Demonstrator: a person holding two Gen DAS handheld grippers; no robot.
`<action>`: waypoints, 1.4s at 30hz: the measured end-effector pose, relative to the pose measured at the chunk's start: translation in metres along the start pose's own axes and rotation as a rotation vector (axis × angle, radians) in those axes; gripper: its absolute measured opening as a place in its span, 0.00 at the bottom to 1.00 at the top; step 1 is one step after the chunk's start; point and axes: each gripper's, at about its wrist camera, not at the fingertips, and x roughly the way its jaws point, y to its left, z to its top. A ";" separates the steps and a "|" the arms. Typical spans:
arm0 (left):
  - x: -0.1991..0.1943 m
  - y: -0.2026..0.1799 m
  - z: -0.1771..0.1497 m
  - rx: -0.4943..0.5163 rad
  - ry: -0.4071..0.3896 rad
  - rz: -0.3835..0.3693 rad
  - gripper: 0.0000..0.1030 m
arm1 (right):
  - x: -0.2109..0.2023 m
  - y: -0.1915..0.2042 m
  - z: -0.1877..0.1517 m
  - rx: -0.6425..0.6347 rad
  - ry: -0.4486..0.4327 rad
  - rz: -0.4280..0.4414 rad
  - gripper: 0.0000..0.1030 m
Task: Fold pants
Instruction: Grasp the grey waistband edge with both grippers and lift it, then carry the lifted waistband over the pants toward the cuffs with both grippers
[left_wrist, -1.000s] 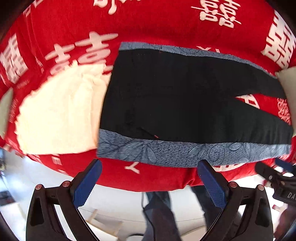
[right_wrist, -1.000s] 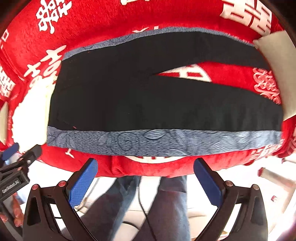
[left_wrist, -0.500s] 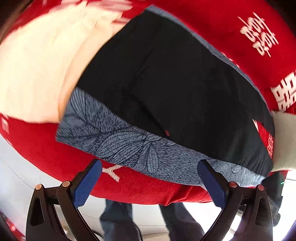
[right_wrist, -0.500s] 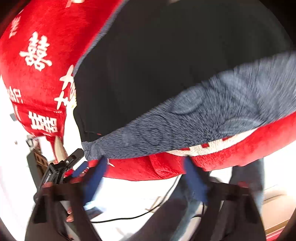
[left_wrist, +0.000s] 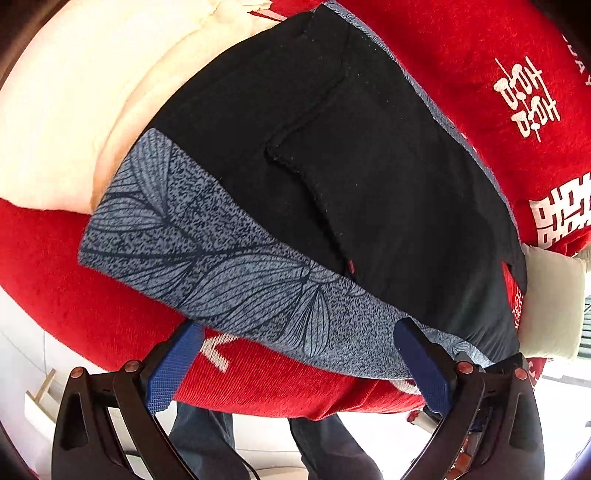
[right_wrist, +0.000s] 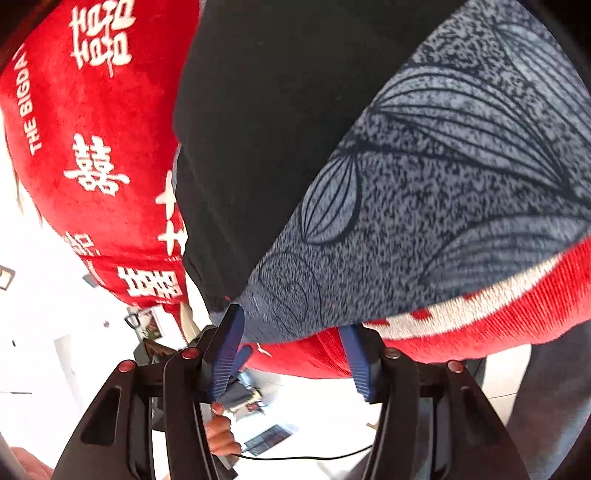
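Black pants (left_wrist: 332, 155) with a grey leaf-print side band (left_wrist: 229, 258) lie flat on a red cover with white characters (left_wrist: 110, 317). My left gripper (left_wrist: 295, 365) is open, its blue pads at the band's near edge, straddling it low over the cover. In the right wrist view the pants (right_wrist: 266, 110) and the band (right_wrist: 443, 192) fill the frame. My right gripper (right_wrist: 291, 354) is half closed, its jaws around the band's near corner, not clamped on it.
A cream cloth (left_wrist: 74, 103) lies to the left of the pants, a pale cushion (left_wrist: 546, 302) at the right. The cover's front edge drops to a white floor (right_wrist: 55, 332). The person's legs in jeans (left_wrist: 325, 450) stand below.
Both grippers moved in close to the near band edge. The left tilted and reached the band; the right swung toward the band's corner and its jaws narrowed.
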 end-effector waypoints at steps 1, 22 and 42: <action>0.000 0.000 0.000 -0.003 0.000 0.000 1.00 | 0.003 0.000 0.003 0.012 0.008 0.013 0.52; -0.043 -0.029 0.036 0.000 -0.050 -0.058 0.15 | -0.023 0.071 0.015 -0.015 0.017 0.098 0.11; 0.005 -0.136 0.239 0.140 -0.182 0.018 0.16 | 0.042 0.219 0.244 -0.343 0.205 -0.208 0.11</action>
